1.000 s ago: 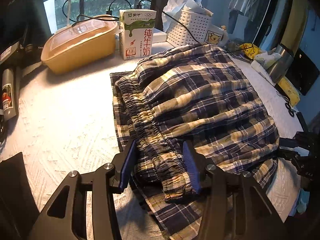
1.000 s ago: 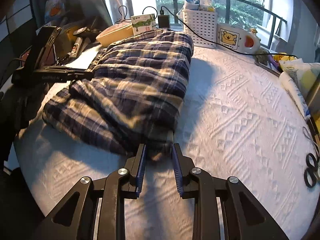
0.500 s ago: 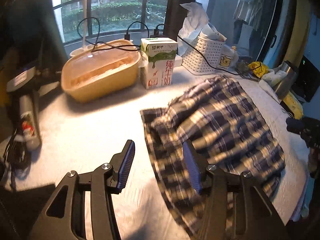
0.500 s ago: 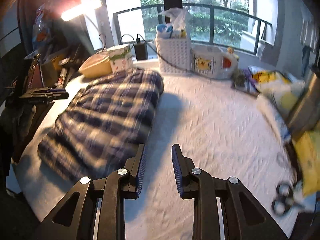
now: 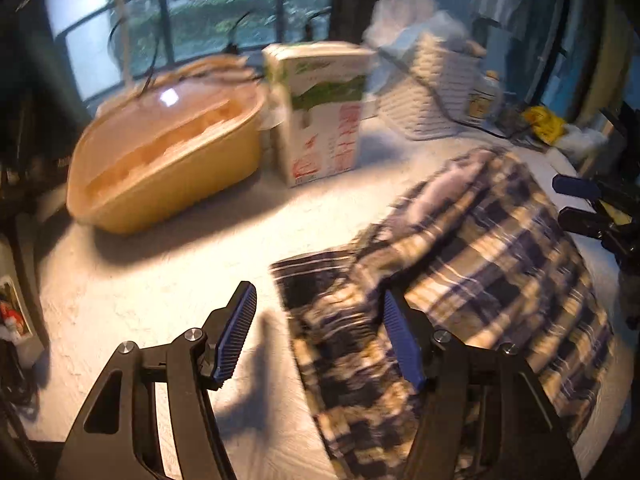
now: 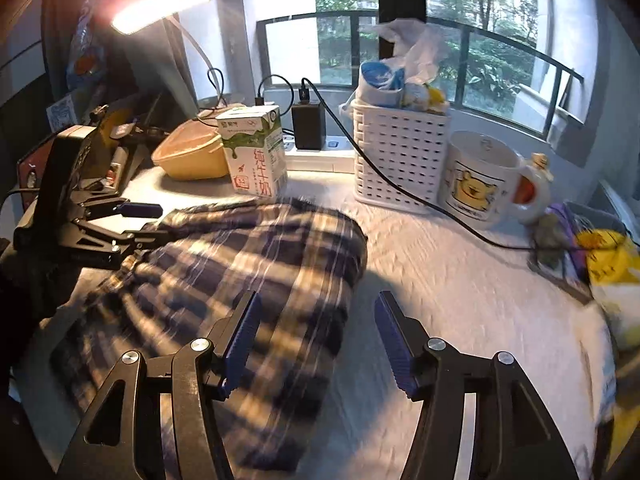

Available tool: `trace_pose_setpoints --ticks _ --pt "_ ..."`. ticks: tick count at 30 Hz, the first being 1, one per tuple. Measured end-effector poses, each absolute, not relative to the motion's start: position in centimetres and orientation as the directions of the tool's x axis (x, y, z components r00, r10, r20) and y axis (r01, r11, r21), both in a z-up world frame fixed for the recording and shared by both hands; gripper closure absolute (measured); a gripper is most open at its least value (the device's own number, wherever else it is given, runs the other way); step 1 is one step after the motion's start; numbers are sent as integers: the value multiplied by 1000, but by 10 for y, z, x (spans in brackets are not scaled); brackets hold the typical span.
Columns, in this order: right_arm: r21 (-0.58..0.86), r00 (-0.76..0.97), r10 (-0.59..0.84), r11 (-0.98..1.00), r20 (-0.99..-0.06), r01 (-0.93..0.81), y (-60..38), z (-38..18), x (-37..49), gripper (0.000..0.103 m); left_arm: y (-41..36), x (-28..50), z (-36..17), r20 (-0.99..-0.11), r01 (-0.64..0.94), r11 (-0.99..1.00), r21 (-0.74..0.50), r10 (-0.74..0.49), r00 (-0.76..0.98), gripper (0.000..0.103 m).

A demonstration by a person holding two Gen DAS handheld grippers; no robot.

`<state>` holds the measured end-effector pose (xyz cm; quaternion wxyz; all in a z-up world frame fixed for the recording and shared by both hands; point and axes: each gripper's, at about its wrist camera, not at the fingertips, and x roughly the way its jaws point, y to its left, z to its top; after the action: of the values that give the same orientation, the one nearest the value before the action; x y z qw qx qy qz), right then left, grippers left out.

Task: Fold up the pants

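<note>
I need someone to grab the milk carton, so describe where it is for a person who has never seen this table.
Start at the window. The milk carton stands upright between the yellow dish and the white basket, behind the plaid pants. It alone is white and green with red writing.

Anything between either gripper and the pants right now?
Nothing visible. Both sets of jaws have just been opening and hold nothing. The left gripper hangs over the near edge of the plaid pants; the right gripper over their other edge, with only bare cloth beneath.
</note>
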<state>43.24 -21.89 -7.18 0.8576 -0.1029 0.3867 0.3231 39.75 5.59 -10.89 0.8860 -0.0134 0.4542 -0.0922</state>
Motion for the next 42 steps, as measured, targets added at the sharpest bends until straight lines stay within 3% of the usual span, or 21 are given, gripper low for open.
trace_pose_setpoints --ticks 3,9,17,26,42 --pt "72 470 452 774 -758 -629 -206 -89 460 42 65 403 -119 -806 120 984 -134 -178 564 37" --pt "76 443 436 774 -784 -628 -191 -115 493 42 64 403 -120 -800 118 990 -75 -130 586 36" --pt "86 459 435 791 -774 -605 -195 -100 500 41 78 398 -103 -786 111 979 -169 -202 584 37" --pt "95 487 448 801 -750 -591 -211 -77 485 39 67 393 -103 -784 150 975 -165 -222 580 37" --pt "131 445 472 784 -761 -606 -208 -95 493 39 59 413 -114 -792 172 962 -212 -272 546 36"
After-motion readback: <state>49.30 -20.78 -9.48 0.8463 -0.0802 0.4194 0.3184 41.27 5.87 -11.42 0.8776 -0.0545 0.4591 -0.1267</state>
